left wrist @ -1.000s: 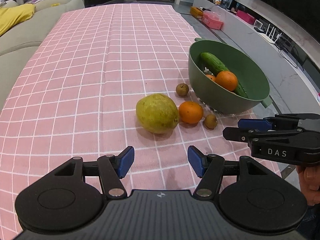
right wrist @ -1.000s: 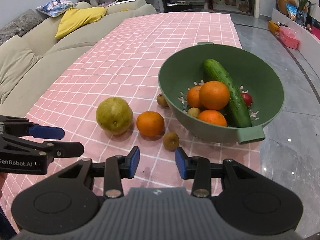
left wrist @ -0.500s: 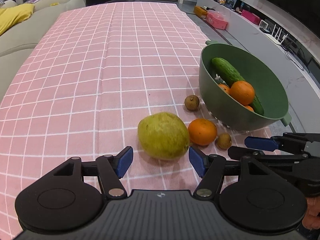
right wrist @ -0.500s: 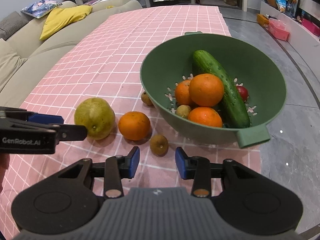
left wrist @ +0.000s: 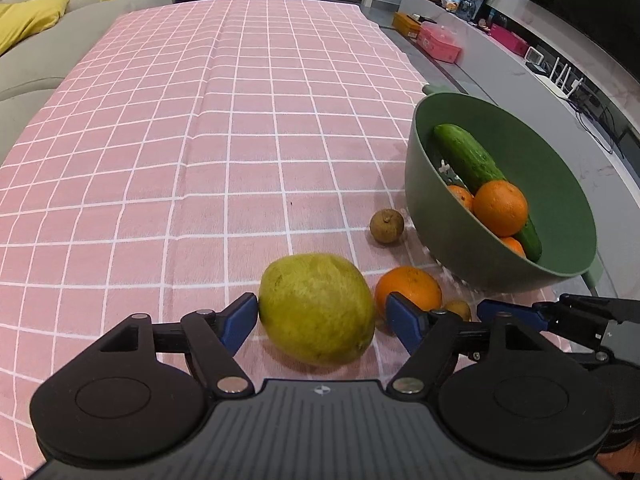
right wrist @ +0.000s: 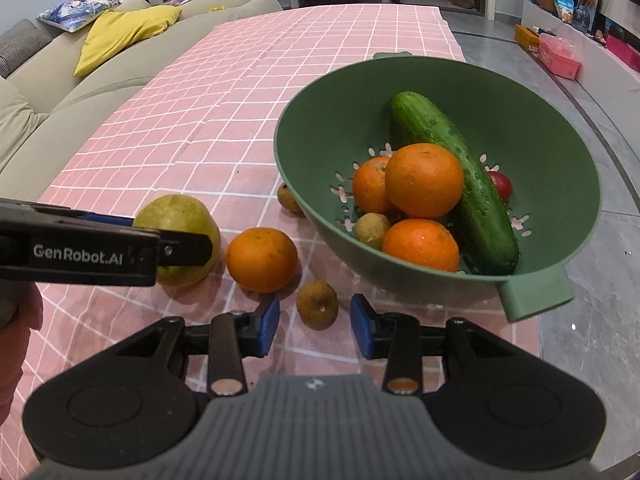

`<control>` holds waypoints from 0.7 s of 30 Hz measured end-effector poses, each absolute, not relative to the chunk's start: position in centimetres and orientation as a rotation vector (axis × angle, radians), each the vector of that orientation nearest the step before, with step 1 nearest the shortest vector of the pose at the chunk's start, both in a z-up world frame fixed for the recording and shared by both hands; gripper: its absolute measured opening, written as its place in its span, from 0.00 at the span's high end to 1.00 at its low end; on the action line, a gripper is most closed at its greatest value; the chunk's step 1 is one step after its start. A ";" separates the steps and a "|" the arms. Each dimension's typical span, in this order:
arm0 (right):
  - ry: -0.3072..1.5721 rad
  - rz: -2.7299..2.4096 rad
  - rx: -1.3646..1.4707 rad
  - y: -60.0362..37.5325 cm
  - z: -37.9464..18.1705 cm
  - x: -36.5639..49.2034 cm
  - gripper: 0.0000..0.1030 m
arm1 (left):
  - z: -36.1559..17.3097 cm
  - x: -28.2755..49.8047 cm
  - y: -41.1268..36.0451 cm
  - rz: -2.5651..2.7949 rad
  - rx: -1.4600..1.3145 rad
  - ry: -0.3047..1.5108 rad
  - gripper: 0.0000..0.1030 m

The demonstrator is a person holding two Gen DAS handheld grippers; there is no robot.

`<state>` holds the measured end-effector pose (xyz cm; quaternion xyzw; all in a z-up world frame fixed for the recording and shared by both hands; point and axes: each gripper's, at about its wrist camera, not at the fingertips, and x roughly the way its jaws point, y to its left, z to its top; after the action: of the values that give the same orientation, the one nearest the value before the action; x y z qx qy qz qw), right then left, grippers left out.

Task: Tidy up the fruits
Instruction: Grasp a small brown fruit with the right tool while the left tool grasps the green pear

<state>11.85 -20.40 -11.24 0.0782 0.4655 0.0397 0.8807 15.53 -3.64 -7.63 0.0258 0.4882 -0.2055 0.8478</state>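
Observation:
A big yellow-green fruit (left wrist: 316,308) lies on the pink checked cloth (left wrist: 200,140), between the open fingers of my left gripper (left wrist: 322,322), which do not press it. An orange (left wrist: 408,288) lies right of it. My right gripper (right wrist: 314,326) is open around a small brown fruit (right wrist: 317,304). A second small brown fruit (left wrist: 386,226) lies by the green colander (right wrist: 560,152), which holds a cucumber (right wrist: 452,176), oranges (right wrist: 424,180), a brown fruit and a red one. The big fruit (right wrist: 180,216) and orange (right wrist: 262,260) show in the right wrist view too.
The table's right edge runs just past the colander (left wrist: 572,184), with grey floor beyond. A beige sofa (right wrist: 60,80) with a yellow cushion stands along the left side. The left gripper (right wrist: 100,252) crosses the right wrist view at left.
Both grippers have moved forward and down. The big fruit now lies between the left fingers, and the small brown fruit between the right fingers. Both stayed open.

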 end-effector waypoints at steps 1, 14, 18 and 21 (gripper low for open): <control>0.969 0.082 0.162 -20.4 -11.3 12.0 0.65 | -7.7 15.6 -3.7 -0.432 0.053 1.030 0.17; 0.984 0.088 0.145 -19.9 -12.2 12.6 0.78 | -8.7 16.1 -2.8 -0.447 -0.002 1.064 0.29; 0.987 0.090 0.146 -20.0 -12.3 12.7 0.81 | -8.5 16.1 -2.9 -0.452 0.005 1.068 0.30; 0.989 0.092 0.147 -20.0 -12.3 12.7 0.81 | -8.5 16.0 -2.7 -0.454 -0.004 1.069 0.30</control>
<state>12.74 -19.99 -12.25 0.0707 0.4739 0.0443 0.8766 16.02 -2.70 -8.51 -0.0021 0.5050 -0.2143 0.8361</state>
